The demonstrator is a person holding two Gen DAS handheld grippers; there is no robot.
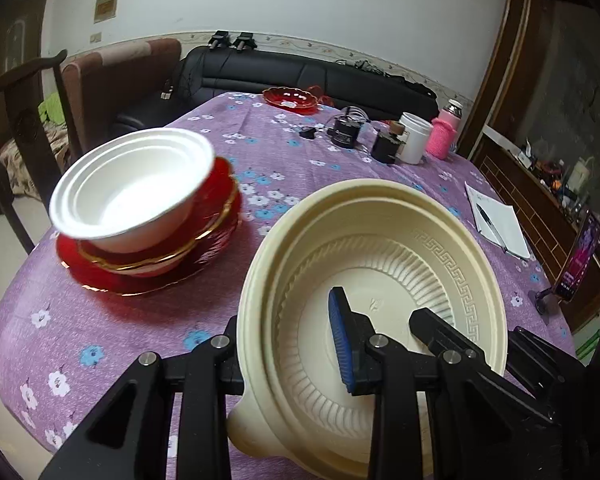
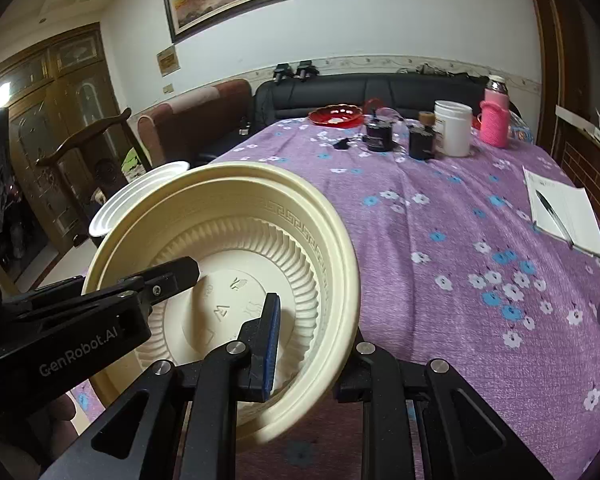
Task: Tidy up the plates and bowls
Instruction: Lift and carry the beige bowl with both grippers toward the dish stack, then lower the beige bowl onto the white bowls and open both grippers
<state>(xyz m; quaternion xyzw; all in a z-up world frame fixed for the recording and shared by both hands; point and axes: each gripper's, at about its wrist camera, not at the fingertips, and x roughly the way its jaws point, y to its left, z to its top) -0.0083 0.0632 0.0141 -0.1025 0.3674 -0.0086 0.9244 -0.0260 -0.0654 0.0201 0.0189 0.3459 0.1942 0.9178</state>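
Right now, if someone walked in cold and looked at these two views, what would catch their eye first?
First, the big cream bowl held up close over the near edge of the purple flowered tablecloth, with the left claw and right claw each clamped over its rim. Next, to its left, the white bowl sitting tilted on a stack of red plates. A smaller red dish sits at the far end.

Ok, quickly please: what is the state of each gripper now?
Left gripper: one finger on each side of the cream bowl wall; whether it is clamped cannot be told.
Right gripper: the same at the opposite wall; cannot be told.
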